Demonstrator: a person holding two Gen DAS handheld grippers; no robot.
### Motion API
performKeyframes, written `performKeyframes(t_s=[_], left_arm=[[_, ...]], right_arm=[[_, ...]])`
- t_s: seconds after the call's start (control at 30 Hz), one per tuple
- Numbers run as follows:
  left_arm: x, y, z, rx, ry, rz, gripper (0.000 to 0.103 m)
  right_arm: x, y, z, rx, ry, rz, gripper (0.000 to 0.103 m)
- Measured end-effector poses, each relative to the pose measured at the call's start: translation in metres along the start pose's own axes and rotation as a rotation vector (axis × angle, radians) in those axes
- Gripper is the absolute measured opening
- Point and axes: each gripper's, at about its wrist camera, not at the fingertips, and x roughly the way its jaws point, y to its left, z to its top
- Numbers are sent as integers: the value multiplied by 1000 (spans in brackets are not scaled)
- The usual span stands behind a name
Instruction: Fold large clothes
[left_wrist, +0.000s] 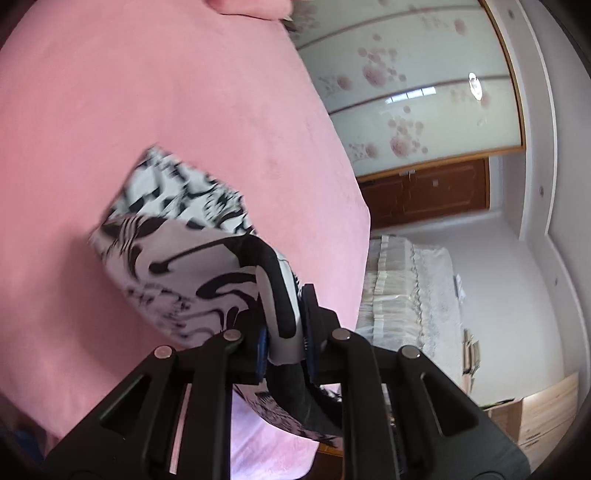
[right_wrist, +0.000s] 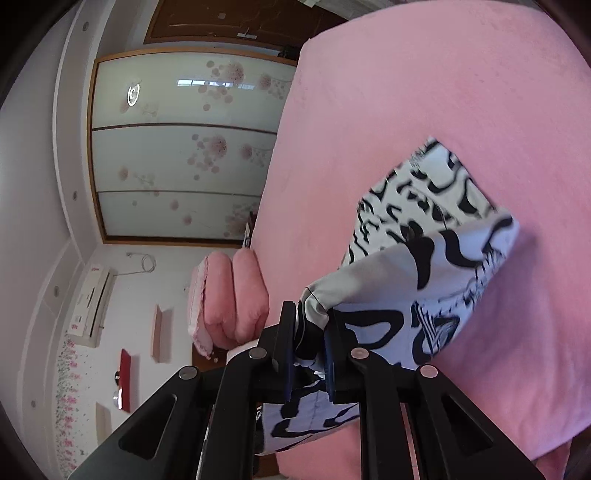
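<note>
item: one black-and-white patterned garment (left_wrist: 177, 258), large, lifted by two hand-held grippers over a pink bed (left_wrist: 147, 92)

nearest, left wrist view: left gripper (left_wrist: 282, 332), jaws clenched on a bunched edge of the cloth; a dark band of the fabric runs up between the blue pads (left_wrist: 261, 350), and a tail hangs below the jaws

nearest, right wrist view: right gripper (right_wrist: 310, 347), jaws likewise clenched on a gathered corner of the same garment (right_wrist: 436, 266), a loose flap drooping beneath

middle ground: from each claw the cloth runs forward and down toward the bed (right_wrist: 424, 92), its far edge blurred; in the left view it fans away to the left, in the right view away to the right, so the held edge seems to span between the two hands, each about as near to its own corner; whether the far end touches the bedding cannot be told

judgement: the coming move turns on that hanging length lying ahead of both claws, long axis pointing away from them, ready to be laid flat or carried over on itself

far ground: folded pink quilt (right_wrist: 229, 295) at the bed's end, flowered sliding wardrobe doors (left_wrist: 406, 81), white wall with air conditioner (right_wrist: 92, 306)
</note>
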Motion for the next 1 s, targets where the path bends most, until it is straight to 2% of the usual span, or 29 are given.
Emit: performKeyframes(t_s=[0.13, 0.27, 0.37, 0.5, 0.57, 0.63, 0.7, 0.8, 0.9, 1.0], left_arm=[[46, -19, 51, -4, 43, -6, 12], [95, -22, 83, 38, 79, 46, 12], [137, -10, 104, 39, 90, 78, 12], [188, 17, 120, 29, 81, 151, 12], [213, 26, 124, 64, 73, 223, 12], [237, 34, 124, 102, 66, 262, 12], [262, 42, 126, 125, 64, 307, 13], [296, 56, 131, 95, 68, 382, 13], [319, 63, 130, 95, 69, 446, 14], [326, 64, 132, 47, 45, 470, 24]], right_arm=[[39, 16, 33, 11, -51, -32, 12], [88, 22, 62, -15, -65, -81, 12], [122, 14, 80, -47, -70, -120, 12], [186, -4, 111, -96, -47, -206, 12], [216, -11, 122, -147, -29, -262, 12], [239, -21, 131, -191, -22, -308, 12], [258, -36, 140, -189, -12, -343, 12], [286, -69, 155, -121, 11, -372, 13], [305, -82, 165, -128, 53, -431, 14], [312, -83, 175, -135, 108, -430, 27]])
